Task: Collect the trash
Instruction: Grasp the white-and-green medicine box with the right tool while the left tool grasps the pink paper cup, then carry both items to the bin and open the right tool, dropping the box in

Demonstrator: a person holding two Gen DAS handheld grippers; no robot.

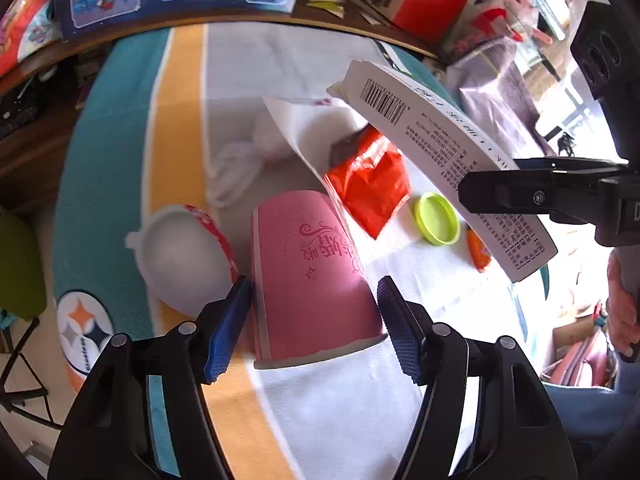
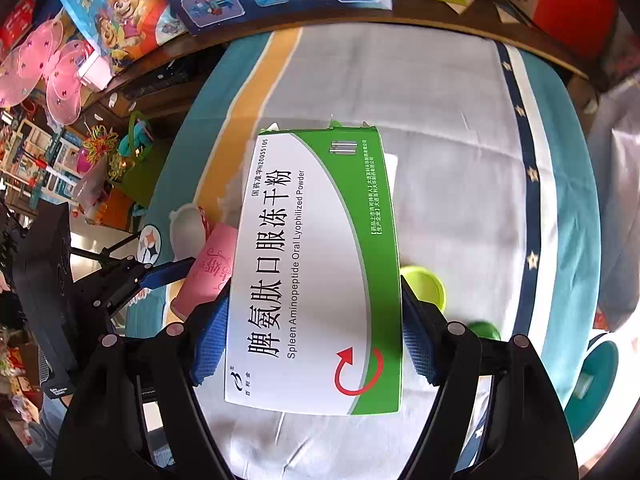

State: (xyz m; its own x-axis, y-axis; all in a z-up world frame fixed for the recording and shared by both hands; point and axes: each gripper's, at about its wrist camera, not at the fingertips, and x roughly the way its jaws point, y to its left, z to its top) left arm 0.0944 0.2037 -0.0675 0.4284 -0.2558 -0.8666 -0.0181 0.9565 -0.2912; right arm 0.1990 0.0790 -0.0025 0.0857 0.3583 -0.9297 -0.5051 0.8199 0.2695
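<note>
Across the left wrist view, a cloth-covered table [image 1: 248,72] is filling the frame, its cover running in teal, orange and white bands, with a wooden shelf of toy boxes crowding the far edge. One pink paper cup [image 1: 312,276] is lying on its side near the middle of the cloth, printed with curly pink lettering, its rim facing the camera. The left gripper [image 1: 314,328] is straddling it: the left blue pad is touching the cup's side, while the right pad is standing just apart, so the jaws are not yet clamping. One white foam bowl [image 1: 180,260] with a red-patterned rim is resting just beside the cup, toward the teal band. Beyond the cup one crumpled red wrapper [image 1: 372,184] is lying, near one lime-green lid [image 1: 437,219], one small orange scrap [image 1: 478,254] and some crumpled white tissue [image 1: 236,168]. The right gripper [image 1: 480,192] is holding a white medicine box [image 1: 452,160] above them, its barcode side showing.

Over the same cloth in the right wrist view, the right gripper [image 2: 314,336] is pressing both blue pads against the long sides of the medicine box [image 2: 316,272], one white-and-green carton with black lettering and a red arrow, lifted above the table. Under its edge the green lid [image 2: 426,284] is peeking out. The left gripper [image 2: 168,274] is reaching beside the pink cup [image 2: 212,264].
</note>
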